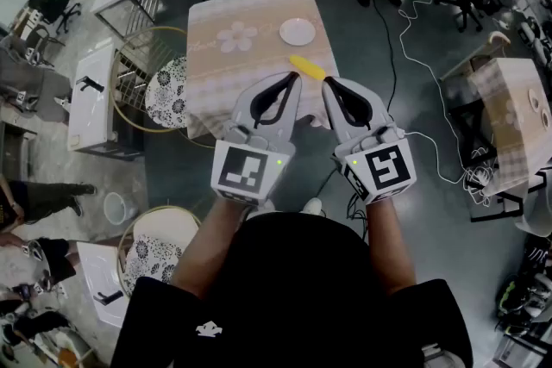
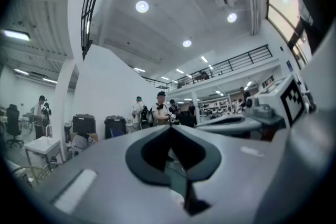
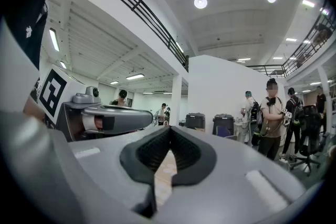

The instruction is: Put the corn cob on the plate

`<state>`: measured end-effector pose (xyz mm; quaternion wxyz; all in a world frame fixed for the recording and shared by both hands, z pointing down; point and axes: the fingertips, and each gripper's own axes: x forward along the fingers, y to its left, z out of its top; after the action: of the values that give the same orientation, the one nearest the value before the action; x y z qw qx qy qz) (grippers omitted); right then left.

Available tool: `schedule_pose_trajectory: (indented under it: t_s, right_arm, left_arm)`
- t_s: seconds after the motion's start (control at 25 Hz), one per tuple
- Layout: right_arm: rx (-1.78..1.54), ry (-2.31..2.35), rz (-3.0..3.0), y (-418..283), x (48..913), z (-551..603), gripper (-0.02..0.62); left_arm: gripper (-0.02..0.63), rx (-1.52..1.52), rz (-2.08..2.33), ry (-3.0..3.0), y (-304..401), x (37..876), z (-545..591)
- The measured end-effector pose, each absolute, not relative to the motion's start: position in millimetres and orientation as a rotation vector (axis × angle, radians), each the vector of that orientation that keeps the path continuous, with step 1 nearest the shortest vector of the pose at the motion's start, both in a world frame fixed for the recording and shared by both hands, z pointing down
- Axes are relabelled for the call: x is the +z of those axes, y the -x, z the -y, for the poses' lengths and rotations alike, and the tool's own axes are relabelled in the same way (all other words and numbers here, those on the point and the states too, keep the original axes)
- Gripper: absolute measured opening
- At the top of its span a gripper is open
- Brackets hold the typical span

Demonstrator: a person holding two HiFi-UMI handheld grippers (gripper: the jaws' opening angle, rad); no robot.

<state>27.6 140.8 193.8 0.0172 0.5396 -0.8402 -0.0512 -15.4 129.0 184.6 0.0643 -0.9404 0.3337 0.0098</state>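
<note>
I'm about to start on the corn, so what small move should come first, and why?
Probably open the right gripper and tip it down toward the corn cob. Its jaws are shut on nothing and point level, as do those of the left gripper. The cob lies on the table, beside the plate and not touching it.

I am observing a black short-sleeved top bearing a small white emblem. The grey left gripper and right gripper are showing black-lined jaws, each carrying a black-and-white marker cube.
</note>
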Motion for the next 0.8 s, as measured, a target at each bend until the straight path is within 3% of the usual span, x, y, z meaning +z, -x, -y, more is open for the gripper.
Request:
schedule_pose_trajectory:
  t_s: [0.8]
  right_arm:
    - [-0.147, -1.648, 2.675, -75.6, 206.4, -150.4, 0.002]
  left_arm:
    - [0.009, -0.044, -1.111, 2.811, -17.5, 202.2, -138.5]
